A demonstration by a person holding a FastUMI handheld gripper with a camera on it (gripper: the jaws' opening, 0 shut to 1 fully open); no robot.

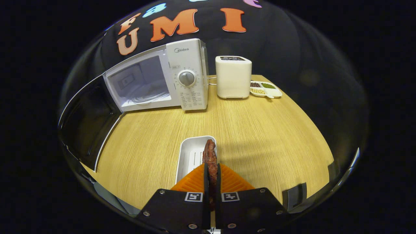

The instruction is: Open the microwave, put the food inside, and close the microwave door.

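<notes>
Gripper [212,172]: fingers pressed close on a strip of reddish-brown meat [210,159], held edge-up, long axis running forward along the fingers, tip projecting just beyond them.
White tray [190,156]: directly beneath and just ahead of the fingers, on the wooden table [260,130].
Microwave [162,78]: well ahead and to the left, door [87,123] swung wide open toward the near left, cavity with glass turntable [146,96] exposed.
Key relation: cavity lies forward-left of the held meat; probably a lift, then travel leftward and ahead, past the open door.
White appliance [233,77] and divided dish of beans [265,88]: right of microwave, clear of that path.
</notes>
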